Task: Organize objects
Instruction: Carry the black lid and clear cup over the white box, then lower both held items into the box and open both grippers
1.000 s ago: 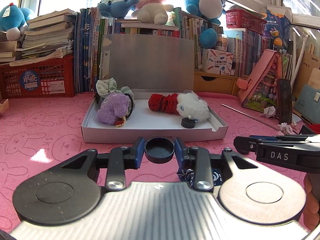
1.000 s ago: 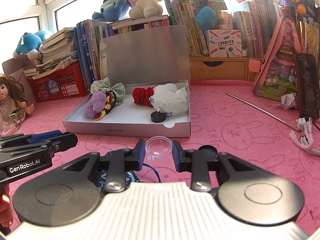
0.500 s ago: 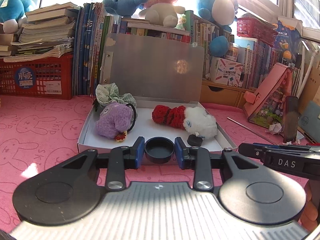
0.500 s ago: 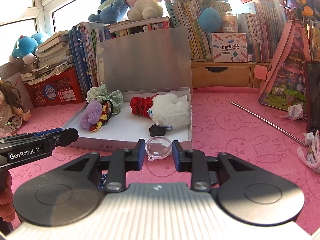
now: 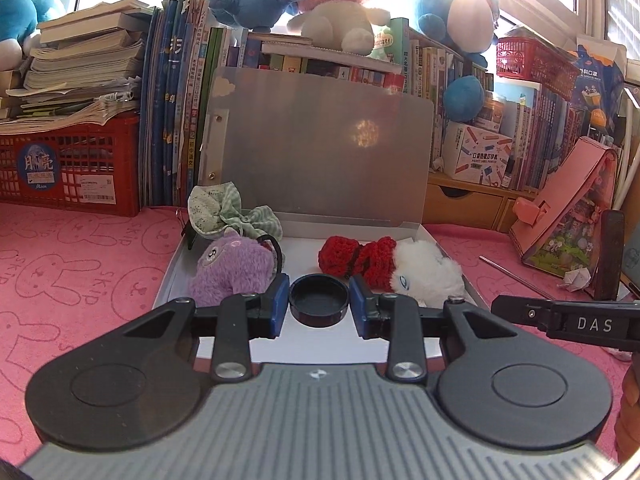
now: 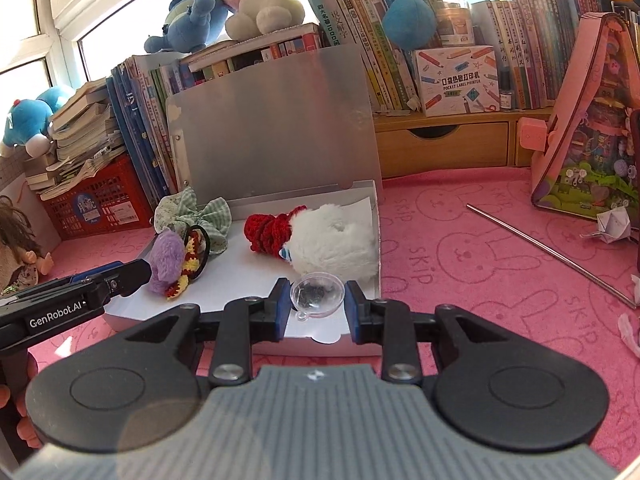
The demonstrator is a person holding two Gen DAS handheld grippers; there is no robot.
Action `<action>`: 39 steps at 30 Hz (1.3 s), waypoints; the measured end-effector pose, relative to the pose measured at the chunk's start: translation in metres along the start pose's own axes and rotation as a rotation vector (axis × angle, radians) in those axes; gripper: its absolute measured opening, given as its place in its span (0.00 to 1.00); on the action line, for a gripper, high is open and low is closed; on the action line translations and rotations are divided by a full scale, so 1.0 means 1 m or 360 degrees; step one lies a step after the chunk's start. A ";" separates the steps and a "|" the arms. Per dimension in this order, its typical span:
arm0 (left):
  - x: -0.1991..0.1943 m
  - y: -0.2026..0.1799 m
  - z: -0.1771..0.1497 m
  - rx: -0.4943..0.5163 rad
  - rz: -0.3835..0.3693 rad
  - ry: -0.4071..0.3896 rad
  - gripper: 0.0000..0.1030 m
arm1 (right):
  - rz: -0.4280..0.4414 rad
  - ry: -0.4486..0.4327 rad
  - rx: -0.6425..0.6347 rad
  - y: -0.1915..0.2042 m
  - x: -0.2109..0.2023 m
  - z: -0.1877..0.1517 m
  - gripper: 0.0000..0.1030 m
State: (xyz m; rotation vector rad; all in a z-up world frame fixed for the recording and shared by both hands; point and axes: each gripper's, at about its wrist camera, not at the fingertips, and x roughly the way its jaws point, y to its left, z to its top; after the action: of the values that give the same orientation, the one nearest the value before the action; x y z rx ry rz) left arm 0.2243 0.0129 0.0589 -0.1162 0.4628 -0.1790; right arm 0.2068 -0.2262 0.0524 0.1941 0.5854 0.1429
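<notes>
Pinching cap (left gripper) and dome (right gripper) over box; lower onto bare floor, then release.

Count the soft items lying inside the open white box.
4: green checked fabric bow back left, purple fuzzy plush before it, red crocheted piece centre, white fluffy plush right. Smaller ones may be hidden behind them.

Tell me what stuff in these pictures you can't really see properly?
- Left wrist view: the black cap in the left claw hides the box floor behind it.
- Right wrist view: what is under the clear dome in the right claw is too blurry to tell.
- Right wrist view: the doll is cut off by the left edge.
</notes>
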 end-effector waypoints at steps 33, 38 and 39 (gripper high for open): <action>0.125 0.006 0.015 0.0203 0.0148 0.0227 0.37 | -0.0070 0.0288 0.0147 -0.019 0.114 0.040 0.32; 0.129 0.004 0.010 0.0223 0.0160 0.0236 0.37 | -0.0086 0.0296 0.0110 -0.014 0.118 0.036 0.33; 0.128 0.004 0.009 0.0226 0.0159 0.0228 0.37 | -0.0082 0.0295 0.0108 -0.013 0.117 0.036 0.35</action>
State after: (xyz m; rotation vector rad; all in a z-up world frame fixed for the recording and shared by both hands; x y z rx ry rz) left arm 0.3416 -0.0077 0.0110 0.0592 0.5959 -0.1218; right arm 0.3246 -0.2223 0.0162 0.2330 0.7799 0.0913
